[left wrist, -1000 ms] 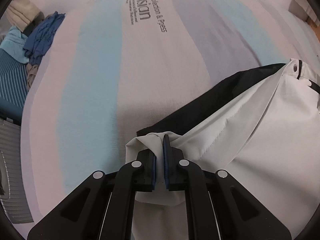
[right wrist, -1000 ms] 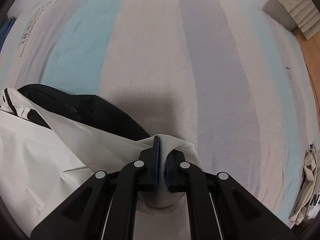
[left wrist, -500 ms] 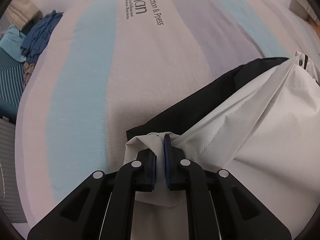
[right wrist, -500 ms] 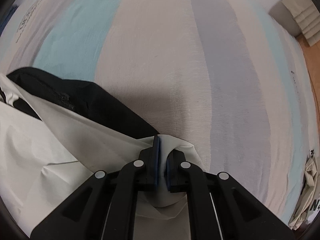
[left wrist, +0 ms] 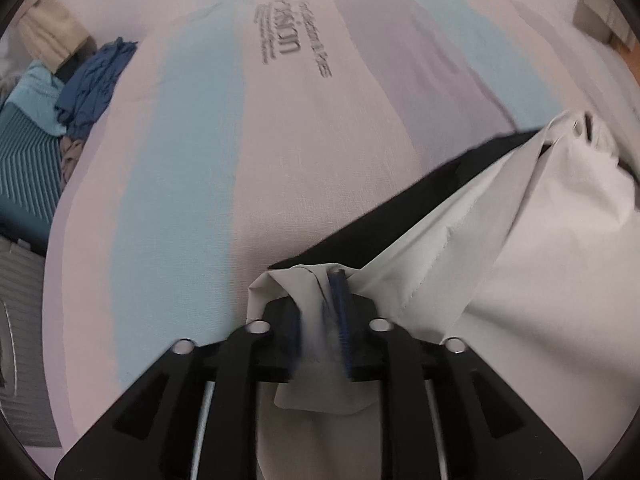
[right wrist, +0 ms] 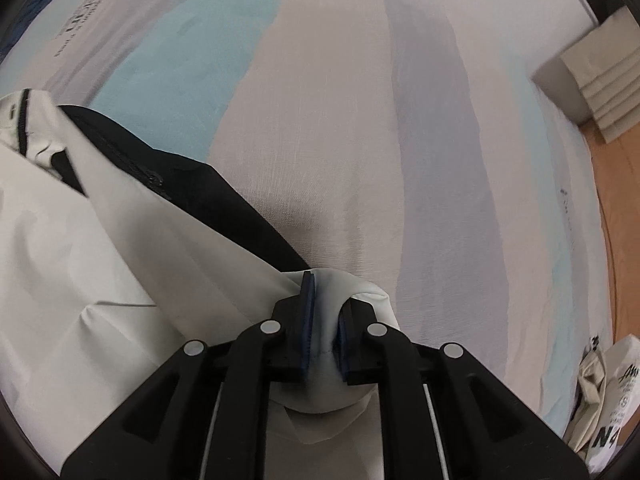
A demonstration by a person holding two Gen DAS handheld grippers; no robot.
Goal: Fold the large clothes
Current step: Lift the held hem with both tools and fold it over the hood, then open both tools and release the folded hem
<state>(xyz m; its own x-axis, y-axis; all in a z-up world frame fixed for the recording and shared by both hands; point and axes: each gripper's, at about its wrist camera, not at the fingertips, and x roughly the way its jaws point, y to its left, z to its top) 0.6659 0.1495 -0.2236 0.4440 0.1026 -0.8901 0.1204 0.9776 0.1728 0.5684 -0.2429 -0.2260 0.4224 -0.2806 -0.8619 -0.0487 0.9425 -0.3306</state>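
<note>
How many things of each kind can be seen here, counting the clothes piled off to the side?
White and black garment: 1
Striped bed sheet: 1
Left gripper and right gripper, jaws opening: 2
Piled clothes at the left edge: number cannot be told
Total counted: 4

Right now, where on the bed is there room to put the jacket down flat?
The striped bedspread lies bare beyond the jacket, up to the printed lettering. It is crowded at the left edge by the blue clothes pile, and at the right edge by the printed bag.

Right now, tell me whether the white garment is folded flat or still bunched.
Bunched, not flat. The white garment drapes in creases over its black layer on the bed, corners gathered at both tools.
</note>
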